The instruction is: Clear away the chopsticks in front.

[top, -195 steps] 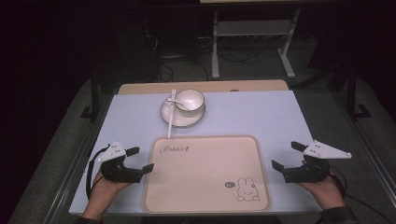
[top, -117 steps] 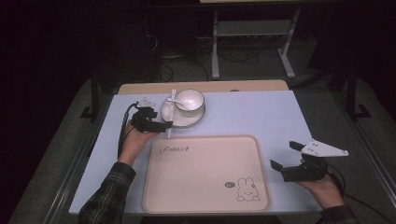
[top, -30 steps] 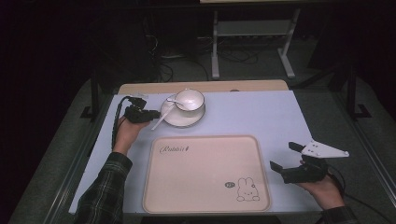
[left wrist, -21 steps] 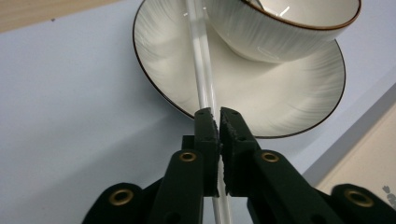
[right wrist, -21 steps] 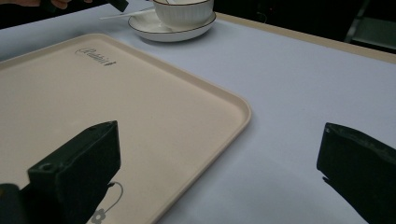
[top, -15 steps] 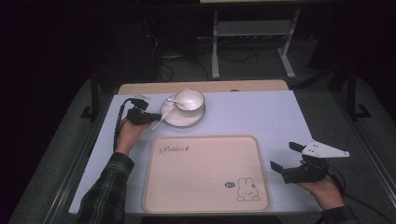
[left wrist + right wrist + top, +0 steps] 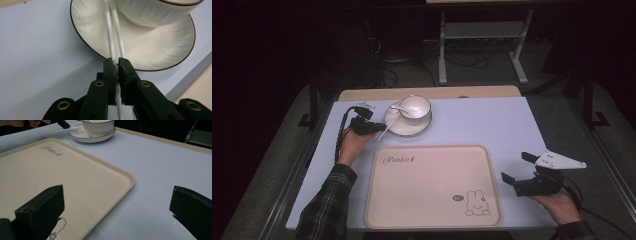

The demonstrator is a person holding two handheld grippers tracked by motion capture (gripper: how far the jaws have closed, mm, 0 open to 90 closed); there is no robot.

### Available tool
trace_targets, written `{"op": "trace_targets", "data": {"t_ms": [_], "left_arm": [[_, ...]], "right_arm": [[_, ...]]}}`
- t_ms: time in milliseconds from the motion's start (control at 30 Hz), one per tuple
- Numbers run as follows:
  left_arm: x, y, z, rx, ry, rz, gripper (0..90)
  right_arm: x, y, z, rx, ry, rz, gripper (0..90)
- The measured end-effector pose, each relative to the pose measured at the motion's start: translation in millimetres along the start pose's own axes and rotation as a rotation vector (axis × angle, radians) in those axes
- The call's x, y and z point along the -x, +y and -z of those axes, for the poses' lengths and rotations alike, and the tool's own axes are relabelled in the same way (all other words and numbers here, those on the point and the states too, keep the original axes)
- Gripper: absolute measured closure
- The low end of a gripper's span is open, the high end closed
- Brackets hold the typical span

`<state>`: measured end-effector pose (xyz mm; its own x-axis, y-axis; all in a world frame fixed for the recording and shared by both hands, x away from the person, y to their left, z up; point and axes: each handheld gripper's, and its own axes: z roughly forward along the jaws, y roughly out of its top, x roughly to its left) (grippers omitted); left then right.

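Chopsticks (image 7: 114, 37) are in my grip right now: a thin white pair, clamped at their near ends between the jaws of my left gripper (image 7: 371, 127), just off the left rim of the saucer (image 7: 403, 129). From there the sticks slope up across the saucer's rim, and their far ends run toward the bowl (image 7: 414, 106) that sits on it. I can't tell from the left gripper view whether the tips rest on the bowl's edge or inside it.

Working outward from me: nearest is the beige tray (image 7: 432, 220), this side of the saucer, bare apart from its printed lettering and rabbit. My right gripper (image 7: 521, 170) hangs well to the right of the saucer, beyond the tray's right edge, jaws spread wide with nothing between them.

On handling, I judge these sticks light, stiff and smooth, so they're likely to slip or scissor apart in a two-jaw pinch. They show as two separate lines ahead of the jaws, which tells me the hold is narrow and near one end. That leaves a long lever, so any lift should be slow and level. The china beneath looks fragile too; I'd avoid dragging the tips against the bowl.
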<state>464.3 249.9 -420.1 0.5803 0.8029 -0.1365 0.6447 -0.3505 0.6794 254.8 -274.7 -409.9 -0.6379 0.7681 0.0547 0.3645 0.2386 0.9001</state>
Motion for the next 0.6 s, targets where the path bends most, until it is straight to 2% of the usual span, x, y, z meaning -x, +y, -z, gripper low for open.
{"op": "trace_targets", "data": {"t_ms": [367, 600], "left_arm": [[-0.8, -3.7, -4.4, -0.012, -0.012, 0.009, 81.1], [-1.5, -4.2, -4.4, -0.019, -0.016, 0.022, 83.0]], "right_arm": [[0.0, 0.0, 0.1, 0.000, 0.001, 0.000, 0.0], [-0.2, 0.0, -0.1, -0.001, 0.001, 0.000, 0.0]]}}
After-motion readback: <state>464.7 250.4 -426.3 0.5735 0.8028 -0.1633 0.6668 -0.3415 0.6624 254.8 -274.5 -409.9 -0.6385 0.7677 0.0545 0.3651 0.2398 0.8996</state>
